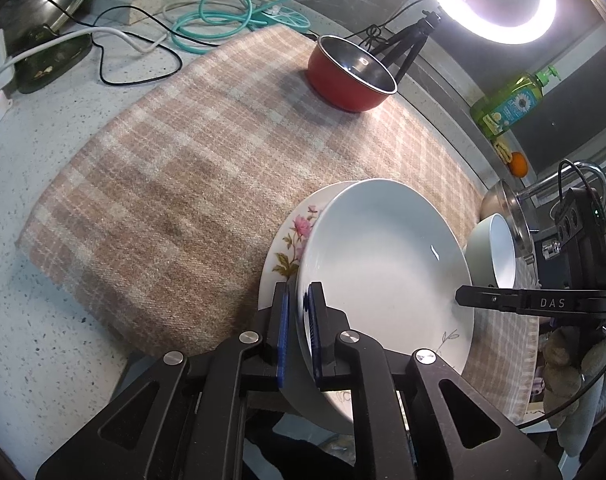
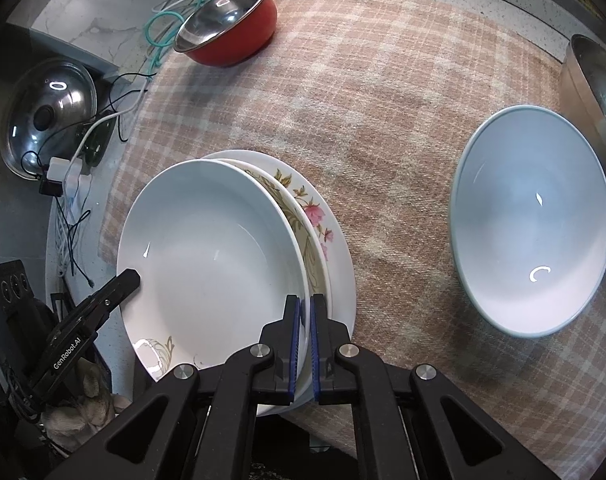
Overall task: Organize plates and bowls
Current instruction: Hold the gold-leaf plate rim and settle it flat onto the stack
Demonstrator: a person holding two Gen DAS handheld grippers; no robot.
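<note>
Both grippers, left and right, clench opposite rims of one white plate, tilted atop two floral plates on the near plaid cloth. One pale-blue bowl sits right, one red bowl far.

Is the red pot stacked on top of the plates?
No. The red pot stands alone on the checked cloth, far from the plate stack.

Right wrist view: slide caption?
Both grippers pinch the top plate's rim on the stack; blue bowl and red pot wait on the cloth.
</note>
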